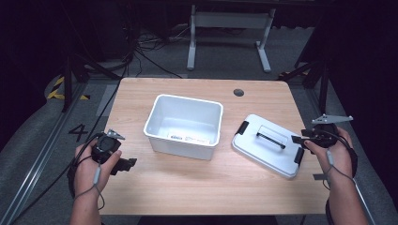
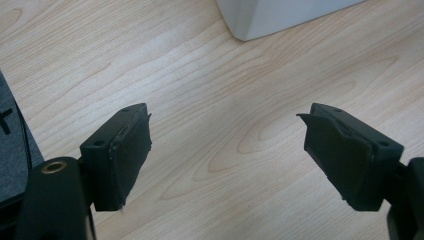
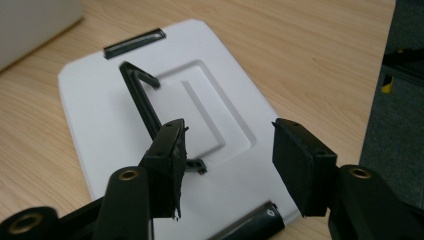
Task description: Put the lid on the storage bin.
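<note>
Risky from here: right gripper [image 3: 227, 160], jaws parted and holding nothing, poised over the white lid [image 1: 267, 144] lying flat on the desk [image 1: 197, 187] just right of the open white storage bin [image 1: 184, 125], likely to slip off the raised black handle [image 3: 142, 102] or skid the lid toward the near desk edge. Left gripper [image 2: 225, 155] wide open and empty above bare wood beside the bin. Pale woodgrain desk with a cable hole [image 1: 238, 92]; dark room, grey floor, trailing cables [image 1: 141, 51], white frame [image 1: 230, 28] behind.

Overhead light is brightening the wooden table [image 1: 197, 187] while the surrounding floor is falling into deep darkness. Soft shadows are lying beside the white bin [image 1: 184, 125]. The gripper views are looking slightly soft, with mild glare on the lid [image 3: 210, 100].
</note>
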Tool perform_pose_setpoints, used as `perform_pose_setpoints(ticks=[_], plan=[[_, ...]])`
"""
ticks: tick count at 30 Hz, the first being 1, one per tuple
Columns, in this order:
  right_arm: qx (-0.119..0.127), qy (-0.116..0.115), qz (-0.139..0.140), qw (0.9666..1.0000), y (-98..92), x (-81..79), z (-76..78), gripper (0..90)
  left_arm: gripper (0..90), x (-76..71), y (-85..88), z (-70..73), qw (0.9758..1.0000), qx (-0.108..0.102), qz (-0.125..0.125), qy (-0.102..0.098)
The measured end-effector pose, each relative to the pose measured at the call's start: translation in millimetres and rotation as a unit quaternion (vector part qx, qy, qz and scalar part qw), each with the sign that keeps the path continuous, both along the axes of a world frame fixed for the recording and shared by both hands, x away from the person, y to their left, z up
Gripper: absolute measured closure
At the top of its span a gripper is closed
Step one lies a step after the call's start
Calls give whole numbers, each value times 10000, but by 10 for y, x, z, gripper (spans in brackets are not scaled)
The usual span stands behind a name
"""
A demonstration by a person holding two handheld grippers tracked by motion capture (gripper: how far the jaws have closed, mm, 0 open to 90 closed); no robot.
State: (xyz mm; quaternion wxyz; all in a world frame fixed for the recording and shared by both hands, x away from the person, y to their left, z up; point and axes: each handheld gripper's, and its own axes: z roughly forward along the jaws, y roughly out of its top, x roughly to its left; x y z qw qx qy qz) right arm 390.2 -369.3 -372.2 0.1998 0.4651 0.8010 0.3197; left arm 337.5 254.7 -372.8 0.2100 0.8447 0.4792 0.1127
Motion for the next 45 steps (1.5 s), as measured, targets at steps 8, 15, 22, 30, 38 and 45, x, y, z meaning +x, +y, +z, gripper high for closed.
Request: perform_pose_setpoints(ticks=[8,15,22,30,38,45], plan=[[-70,71,426,9990,209,-2,58,398,194,-13,-41,22,9997,113,160,-175],[-211,233,868,9957,293,31,4,381,227,-29,-94,43,9997,196,-6,-147],[-368,497,1109,9919,414,128,-116,317,240,-80,-102,25,9996,16,13,-288],[-790,651,1388,9850,553,271,-280,437,240,-132,-60,-26,9996,35,86,-285],[-1178,798,1500,9784,699,436,-348,647,246,-204,24,-83,9993,82,173,-326],[-1547,910,1613,9705,741,523,-390,802,246,-233,87,-117,9993,76,236,-280]])
